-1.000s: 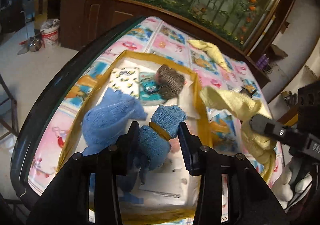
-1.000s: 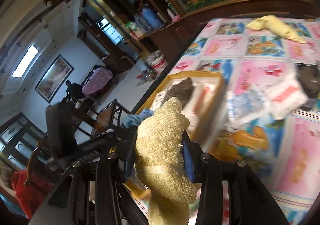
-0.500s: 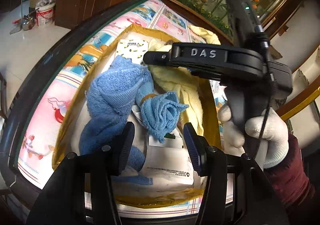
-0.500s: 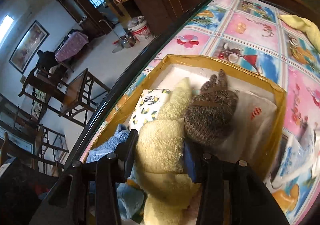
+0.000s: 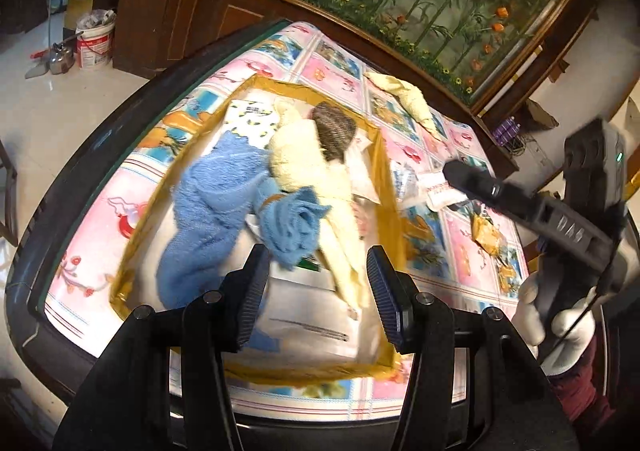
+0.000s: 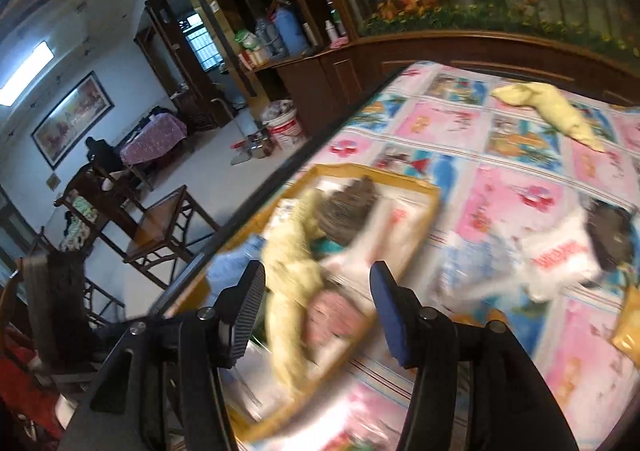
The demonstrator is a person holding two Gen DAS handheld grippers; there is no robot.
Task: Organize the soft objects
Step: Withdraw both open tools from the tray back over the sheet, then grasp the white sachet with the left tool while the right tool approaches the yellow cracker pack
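Observation:
A yellow-walled box (image 5: 384,171) on the patterned table holds a spread blue towel (image 5: 216,191), a rolled blue towel (image 5: 296,223) with a band, a long yellow towel (image 5: 308,167) and a brown knitted piece (image 5: 334,127). My left gripper (image 5: 318,291) hangs open above the box's near end, holding nothing. My right gripper (image 6: 318,303) has its jaws opening. The yellow towel (image 6: 288,271) lies in the box (image 6: 372,175) beyond them, free of the pads. A gloved hand (image 5: 560,323) holds the right tool off to the box's right.
A second yellow towel (image 6: 548,107) lies at the table's far side. A white plastic bag (image 6: 560,255) and an orange wrapper (image 5: 486,235) sit right of the box. The table's dark rim (image 5: 80,155) curves on the left. A bucket (image 5: 94,39) and wooden chairs (image 6: 160,227) stand beyond.
The left gripper let go of the rolled blue towel and backed off. The right gripper carried the yellow towel into the box, released it there, and drew back to the right.

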